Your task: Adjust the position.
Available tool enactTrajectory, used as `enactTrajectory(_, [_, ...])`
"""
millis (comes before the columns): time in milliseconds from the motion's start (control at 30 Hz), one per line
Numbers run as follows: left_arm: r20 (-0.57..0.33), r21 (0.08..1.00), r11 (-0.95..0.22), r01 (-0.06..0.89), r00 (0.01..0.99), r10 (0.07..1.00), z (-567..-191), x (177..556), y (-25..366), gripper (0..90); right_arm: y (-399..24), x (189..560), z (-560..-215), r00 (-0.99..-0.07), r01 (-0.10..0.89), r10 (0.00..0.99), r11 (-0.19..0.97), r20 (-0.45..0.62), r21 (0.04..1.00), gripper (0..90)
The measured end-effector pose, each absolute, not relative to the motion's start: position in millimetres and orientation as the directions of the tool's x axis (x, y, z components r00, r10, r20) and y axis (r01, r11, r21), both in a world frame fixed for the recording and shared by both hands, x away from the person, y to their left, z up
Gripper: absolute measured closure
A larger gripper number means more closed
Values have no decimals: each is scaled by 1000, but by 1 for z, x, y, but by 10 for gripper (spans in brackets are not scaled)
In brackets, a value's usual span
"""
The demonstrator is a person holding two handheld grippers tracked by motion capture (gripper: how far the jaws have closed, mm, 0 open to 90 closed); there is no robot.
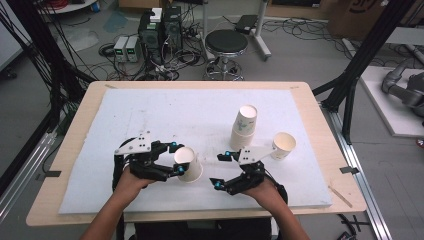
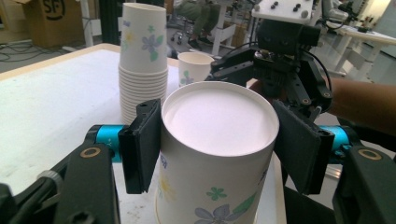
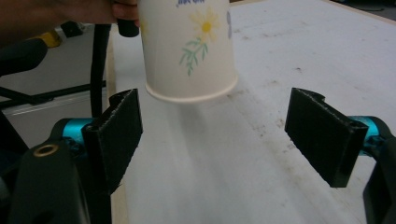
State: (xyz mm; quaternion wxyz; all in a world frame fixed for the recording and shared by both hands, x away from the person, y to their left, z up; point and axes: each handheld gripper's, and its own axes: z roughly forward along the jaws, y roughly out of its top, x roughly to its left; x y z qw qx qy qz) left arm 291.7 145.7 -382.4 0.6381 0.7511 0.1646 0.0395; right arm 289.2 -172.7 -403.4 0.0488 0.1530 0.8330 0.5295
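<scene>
Paper cup (image 2: 217,140) clamped btwn left hand-held gripper (image 2: 219,144) pads; upside down.

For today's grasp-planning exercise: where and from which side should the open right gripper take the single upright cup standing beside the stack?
Grip the single upright cup across its side wall just below the rim, coming level from the person's side. It stands mouth up and apart from the stack, so the right gripper, jaws wide, can straddle it.

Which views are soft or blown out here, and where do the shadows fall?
High view: even light, mild wide-angle bend at the edges. Left gripper view: held cup sharp, its flat white bottom nearly washed out, background soft. Right gripper view: cup slightly blurred, a soft shadow on the board below it.
</scene>
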Motion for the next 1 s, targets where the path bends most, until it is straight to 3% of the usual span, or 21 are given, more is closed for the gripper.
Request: enactTrajectory(1000, [-180, 970, -123, 209, 960, 212, -383, 291, 125, 360, -135, 293, -406, -977, 178, 184, 395, 112, 901, 200])
